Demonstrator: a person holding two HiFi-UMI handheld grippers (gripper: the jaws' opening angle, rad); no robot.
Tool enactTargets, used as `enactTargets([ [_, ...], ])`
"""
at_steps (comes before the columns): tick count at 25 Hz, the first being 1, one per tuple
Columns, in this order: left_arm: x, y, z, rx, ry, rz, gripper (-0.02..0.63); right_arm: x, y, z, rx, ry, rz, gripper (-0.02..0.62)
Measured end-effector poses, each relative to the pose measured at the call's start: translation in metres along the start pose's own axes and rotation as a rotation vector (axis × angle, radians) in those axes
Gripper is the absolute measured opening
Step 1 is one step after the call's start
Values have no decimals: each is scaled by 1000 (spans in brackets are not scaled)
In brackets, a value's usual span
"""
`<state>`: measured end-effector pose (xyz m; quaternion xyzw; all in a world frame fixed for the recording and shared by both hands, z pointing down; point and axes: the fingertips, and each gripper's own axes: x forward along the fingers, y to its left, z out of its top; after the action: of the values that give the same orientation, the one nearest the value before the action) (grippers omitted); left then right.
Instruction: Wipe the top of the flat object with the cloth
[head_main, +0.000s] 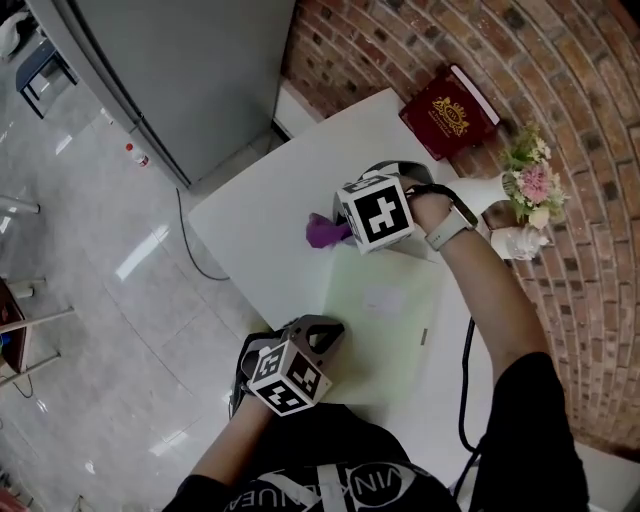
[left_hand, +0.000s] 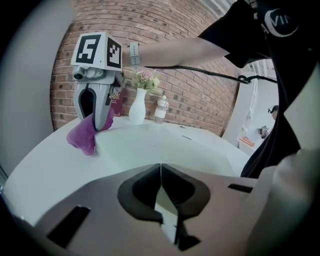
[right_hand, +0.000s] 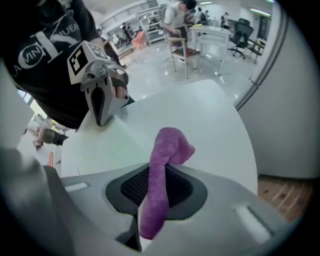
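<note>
Right gripper (right_hand: 152, 195): jaws pressed narrowly on the cloth (right_hand: 167, 150), pointing down.
Mat (head_main: 385, 320): lay just beside its tips, stretching toward the left gripper (left_hand: 161, 192).
Left gripper: closed, at the mat's edge.

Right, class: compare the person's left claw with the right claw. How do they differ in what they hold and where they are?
The right claw is shut on the purple fuzzy cloth; the left claw is shut with nothing between its jaws. The right claw is at the far end of the pale green flat mat; the left claw is at its near edge. Both are shut, over the same white table.
</note>
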<state>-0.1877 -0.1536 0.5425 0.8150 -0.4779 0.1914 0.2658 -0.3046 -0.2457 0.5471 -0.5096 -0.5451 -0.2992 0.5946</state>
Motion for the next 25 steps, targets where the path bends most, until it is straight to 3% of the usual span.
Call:
enactTargets([
  [3, 0, 1, 1, -21, -24, 6, 15, 2, 3, 10, -139, 98, -13, 61],
  [7, -1, 3, 5, -45, -66, 24, 15, 7, 8, 15, -245, 166, -48, 61],
  [8, -4, 9, 7, -48, -79, 63, 15, 8, 9, 17, -268, 173, -61, 61],
  [12, -28, 72, 6, -59, -85, 337, 26, 10, 15, 27, -291, 139, -102, 61],
  [13, -32, 89, 5, -66, -65, 366, 143, 10, 16, 28, -291, 132, -111, 61],
  [14, -33, 103, 5, -67, -40, 379, 268, 10, 16, 28, -292, 131, -119, 61],
  [20, -25, 140, 18, 68, 92, 394, 278, 9, 17, 31, -295, 119, -152, 61],
  [25, -15, 138, 25, 140, 106, 383, 276, 7, 20, 39, -259, 50, -178, 61],
])
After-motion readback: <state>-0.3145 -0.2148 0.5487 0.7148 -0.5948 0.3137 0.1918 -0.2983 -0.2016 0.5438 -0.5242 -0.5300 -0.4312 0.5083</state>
